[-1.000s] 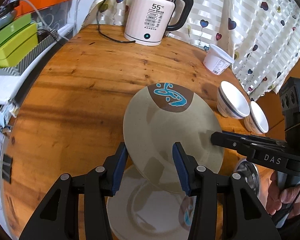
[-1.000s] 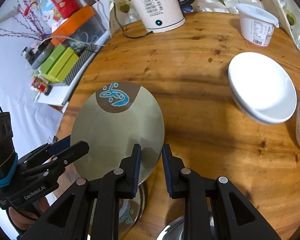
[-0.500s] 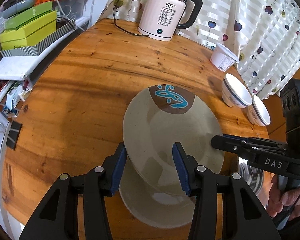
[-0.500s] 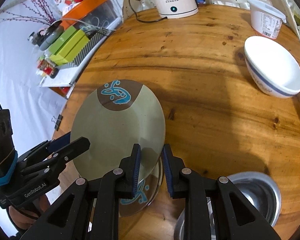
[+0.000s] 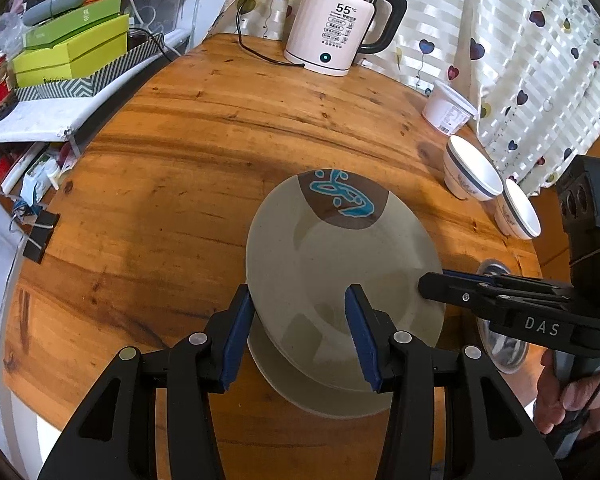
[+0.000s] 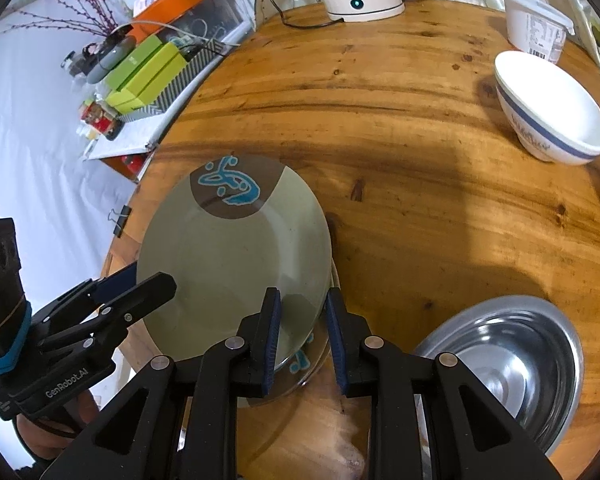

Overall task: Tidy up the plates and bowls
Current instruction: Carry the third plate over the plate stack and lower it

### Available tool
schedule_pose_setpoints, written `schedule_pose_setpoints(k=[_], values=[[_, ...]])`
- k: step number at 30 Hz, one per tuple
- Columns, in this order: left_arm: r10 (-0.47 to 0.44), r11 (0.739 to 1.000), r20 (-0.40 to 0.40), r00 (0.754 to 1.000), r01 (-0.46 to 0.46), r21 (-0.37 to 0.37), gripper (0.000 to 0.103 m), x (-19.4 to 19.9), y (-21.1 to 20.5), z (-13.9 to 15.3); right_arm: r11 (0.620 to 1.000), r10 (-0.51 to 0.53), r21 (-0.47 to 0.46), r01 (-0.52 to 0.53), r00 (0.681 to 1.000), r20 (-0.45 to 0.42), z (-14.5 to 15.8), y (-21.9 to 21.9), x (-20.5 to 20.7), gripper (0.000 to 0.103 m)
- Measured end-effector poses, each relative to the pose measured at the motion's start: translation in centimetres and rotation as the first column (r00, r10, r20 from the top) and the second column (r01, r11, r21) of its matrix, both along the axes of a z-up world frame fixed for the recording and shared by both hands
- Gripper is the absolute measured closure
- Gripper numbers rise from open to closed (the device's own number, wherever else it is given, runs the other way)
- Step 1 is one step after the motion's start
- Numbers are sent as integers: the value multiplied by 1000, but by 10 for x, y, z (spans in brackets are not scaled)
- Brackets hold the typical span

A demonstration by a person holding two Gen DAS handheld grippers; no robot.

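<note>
A beige plate (image 5: 340,264) with a brown patch and a blue motif hangs tilted above the wooden table (image 5: 172,168). My left gripper (image 5: 300,332) is shut on its near-left rim. My right gripper (image 6: 300,320) is shut on its right rim, one pad above and one below. A second plate of the same kind (image 5: 320,396) lies flat on the table right under the held one, mostly covered by it. Its blue motif (image 6: 298,362) peeks out between the right fingers. Each gripper also shows in the other's view: right gripper (image 5: 430,282), left gripper (image 6: 152,286).
Two white bowls with blue bands (image 5: 472,168) (image 5: 520,210) stand at the right edge. A steel bowl (image 6: 508,364) sits close beside the plates. At the back are a kettle (image 5: 336,28) with its cord and a white tub (image 5: 448,108). Green boxes (image 5: 72,52) lie off the table's left.
Both grippers have carried the held plate across the table and slightly down. It now lies more squarely over the lower plate. Neither grip has changed.
</note>
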State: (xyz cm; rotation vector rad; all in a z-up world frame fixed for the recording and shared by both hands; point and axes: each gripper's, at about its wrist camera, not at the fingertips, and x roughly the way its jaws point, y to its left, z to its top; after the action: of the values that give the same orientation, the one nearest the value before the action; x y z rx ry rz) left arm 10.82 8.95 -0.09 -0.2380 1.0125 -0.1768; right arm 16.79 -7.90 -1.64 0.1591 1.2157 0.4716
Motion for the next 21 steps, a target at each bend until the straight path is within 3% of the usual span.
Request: schedule_pose_setpoints(k=[21], values=[[17,999,-16,1000,-17,34,56,-21,-10,-11,999,25,-21,-25,1000,15,-4,-3,-19,78]])
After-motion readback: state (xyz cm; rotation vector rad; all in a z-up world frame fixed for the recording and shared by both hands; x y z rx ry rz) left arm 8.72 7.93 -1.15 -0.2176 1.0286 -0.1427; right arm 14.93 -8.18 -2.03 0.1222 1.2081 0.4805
